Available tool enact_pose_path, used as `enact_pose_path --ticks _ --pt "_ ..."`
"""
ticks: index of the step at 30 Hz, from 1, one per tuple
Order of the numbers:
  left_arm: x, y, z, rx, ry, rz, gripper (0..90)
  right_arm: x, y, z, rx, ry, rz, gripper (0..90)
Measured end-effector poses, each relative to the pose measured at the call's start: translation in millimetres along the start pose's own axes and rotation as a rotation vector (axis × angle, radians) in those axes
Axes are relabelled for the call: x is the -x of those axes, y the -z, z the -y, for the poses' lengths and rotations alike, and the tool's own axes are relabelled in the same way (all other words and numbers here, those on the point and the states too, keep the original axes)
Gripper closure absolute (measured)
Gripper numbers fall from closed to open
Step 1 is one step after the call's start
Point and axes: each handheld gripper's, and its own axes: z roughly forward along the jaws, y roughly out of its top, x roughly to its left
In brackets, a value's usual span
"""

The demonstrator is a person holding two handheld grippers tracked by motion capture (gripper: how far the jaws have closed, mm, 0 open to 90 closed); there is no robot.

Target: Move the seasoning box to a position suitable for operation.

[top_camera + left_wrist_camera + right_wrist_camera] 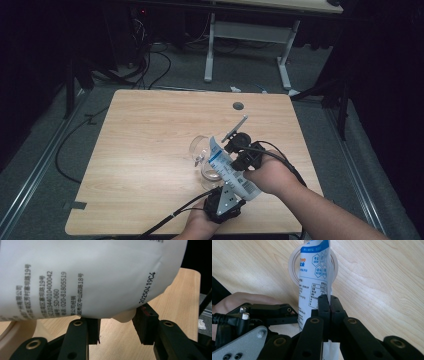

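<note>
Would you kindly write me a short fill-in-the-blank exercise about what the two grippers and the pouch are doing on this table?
1. The right gripper has its fingers shut on the edge of the white and ____ pouch.
2. The pouch's top end points into a clear ____ on the table.
3. The left gripper sits at the pouch's bottom end, its fingers ____ and not pressing it.
4. The table top is made of light ____.

Missing words: blue; jar; apart; wood

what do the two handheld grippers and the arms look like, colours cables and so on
Both the left gripper and right gripper are black, with riveted linkage arms, blocky jaws and a trailing black cable. A grey three-cornered plate tops the left one. Forearms are bare, no sleeves.
</note>
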Motion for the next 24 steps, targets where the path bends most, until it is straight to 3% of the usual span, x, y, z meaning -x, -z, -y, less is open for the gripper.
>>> enact_pose_path --ticks 6,8,10,24 --pt "0.7 0.4 -1.3 0.012 0.0 0.021 60.8 -0.6 0.7 -0.4 0.002 0.008 -0.01 89.8" --pt "0.4 0.6 -2.0 0.015 0.003 0.022 60.8 -2.6 1.9 -0.4 -0.006 -0.019 -0.012 89.8" --pt "0.2 1.0 -2.9 0.019 0.005 0.025 60.8 0.1 1.4 -1.4 0.012 0.017 -0.015 89.8" --pt "-0.9 2.9 -7.9 0.03 0.008 0.039 60.6 0.8 6.0 -3.3 0.025 0.028 -0.017 89.8"
